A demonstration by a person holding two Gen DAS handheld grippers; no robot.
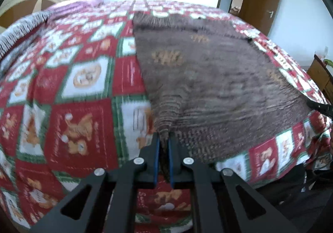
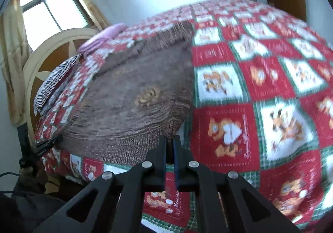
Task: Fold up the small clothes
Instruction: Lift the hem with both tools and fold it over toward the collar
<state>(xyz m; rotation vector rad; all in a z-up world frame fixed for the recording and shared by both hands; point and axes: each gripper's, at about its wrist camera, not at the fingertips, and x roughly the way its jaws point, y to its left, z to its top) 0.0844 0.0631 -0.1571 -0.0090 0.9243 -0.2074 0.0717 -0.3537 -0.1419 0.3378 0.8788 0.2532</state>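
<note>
Motion blur smears the bedspread (image 2: 270,91) prints; the brown knit's (image 1: 208,79) pinched corners hide inside both jaws.

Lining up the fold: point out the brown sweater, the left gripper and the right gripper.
brown sweater (image 1: 208,79): left wrist view, middle of the knit.
left gripper (image 1: 163,139): left wrist view, between fingertips.
right gripper (image 2: 170,141): right wrist view, between fingertips.

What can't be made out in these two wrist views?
- Left wrist: motion blur smears the gold motifs on the brown knitted garment.
- Left wrist: the right gripper is cut by the frame edge; its grip isn't readable there.
- Right wrist: the left gripper is small and blurred at the garment's far corner.
- Both views: the garment hides the red, white and green checked bedspread beneath.
</note>
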